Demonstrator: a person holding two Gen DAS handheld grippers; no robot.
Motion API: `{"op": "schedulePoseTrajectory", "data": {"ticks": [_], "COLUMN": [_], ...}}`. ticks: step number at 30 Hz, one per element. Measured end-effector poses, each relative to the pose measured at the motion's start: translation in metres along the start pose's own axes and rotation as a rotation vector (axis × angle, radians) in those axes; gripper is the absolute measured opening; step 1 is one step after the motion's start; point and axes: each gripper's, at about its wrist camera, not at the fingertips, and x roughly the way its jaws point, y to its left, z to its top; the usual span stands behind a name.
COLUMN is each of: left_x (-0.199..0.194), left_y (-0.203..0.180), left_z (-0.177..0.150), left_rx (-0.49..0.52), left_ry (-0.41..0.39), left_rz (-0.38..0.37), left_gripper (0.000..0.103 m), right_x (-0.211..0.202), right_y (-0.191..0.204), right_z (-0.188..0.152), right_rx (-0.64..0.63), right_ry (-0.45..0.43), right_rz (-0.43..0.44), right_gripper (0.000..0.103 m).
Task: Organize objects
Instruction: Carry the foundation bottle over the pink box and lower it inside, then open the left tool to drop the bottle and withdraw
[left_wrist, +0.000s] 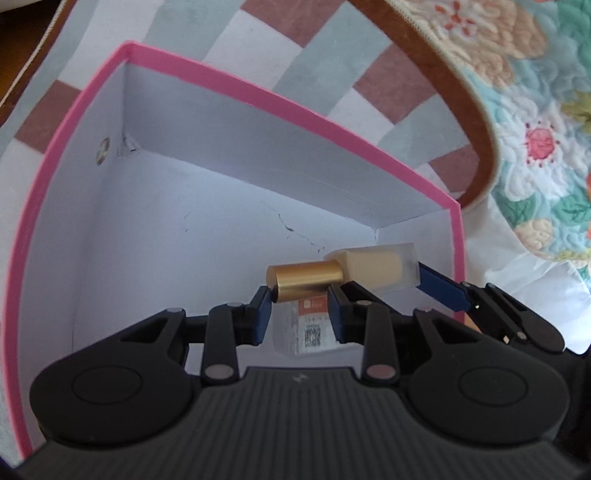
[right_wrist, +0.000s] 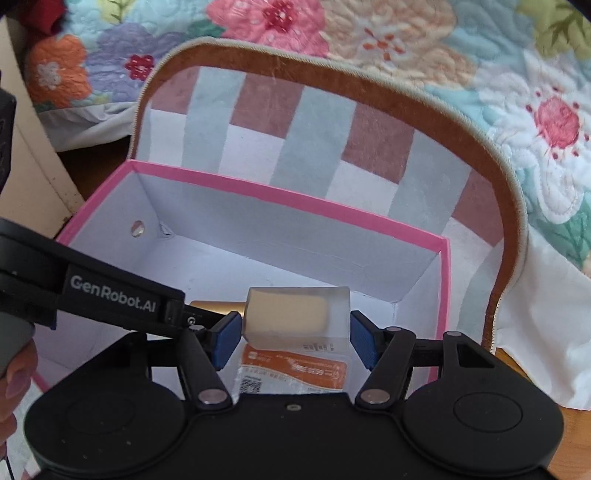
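Observation:
A frosted bottle of cream liquid (left_wrist: 380, 265) (right_wrist: 295, 314) with a gold cap (left_wrist: 303, 280) hangs sideways over the open pink-rimmed white box (left_wrist: 258, 99) (right_wrist: 280, 192). My left gripper (left_wrist: 301, 308) has its blue pads at the gold cap, closed on it. My right gripper (right_wrist: 293, 334) has its pads on either side of the bottle's body with small gaps showing. A clear packet with an orange label and QR code (left_wrist: 312, 325) (right_wrist: 295, 373) lies on the box floor below the bottle.
The box sits on a checked mat with a brown border (right_wrist: 369, 122) over a floral quilt (right_wrist: 517, 74). A metal stud (right_wrist: 137, 228) sits in the box's left wall. The left gripper's body (right_wrist: 110, 299) crosses the right wrist view.

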Motion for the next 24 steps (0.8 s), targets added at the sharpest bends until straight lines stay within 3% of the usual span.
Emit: {"op": "schedulePoseTrajectory", "data": {"ticks": [4, 7, 10, 13, 15, 16, 20, 24], "left_x": [0.013, 0.016, 0.015, 0.023, 0.03, 0.034, 0.048, 0.054], "left_y": [0.004, 0.007, 0.002, -0.007, -0.012, -0.013, -0.024, -0.036], "left_z": [0.003, -0.001, -0.008, -0.018, -0.023, -0.024, -0.028, -0.033], "left_rx": [-0.066, -0.107, -0.059, 0.018, 0.033, 0.027, -0.007, 0.011], "left_ry": [-0.009, -0.017, -0.026, 0.019, 0.056, 0.069, 0.1, 0.091], "left_rz": [-0.028, -0.038, 0.017, 0.065, 0.075, 0.076, 0.088, 0.07], "left_gripper": [0.03, 0.031, 0.031, 0.031, 0.031, 0.031, 0.033, 0.029], "right_x": [0.012, 0.003, -0.02, -0.038, -0.044, -0.046, -0.053, -0.059], "right_y": [-0.011, -0.017, -0.029, -0.034, -0.033, -0.033, -0.033, -0.042], "right_z": [0.008, 0.009, 0.005, -0.005, -0.011, -0.015, -0.029, -0.038], "right_rx": [0.057, 0.084, 0.121, 0.098, 0.062, 0.043, 0.01, 0.021], "right_ry": [0.06, 0.049, 0.016, 0.008, 0.022, 0.028, 0.033, 0.019], "right_rz": [-0.027, -0.066, -0.005, 0.053, 0.065, 0.074, 0.071, 0.052], "right_gripper": [0.069, 0.072, 0.071, 0.052, 0.035, 0.032, 0.03, 0.03]}}
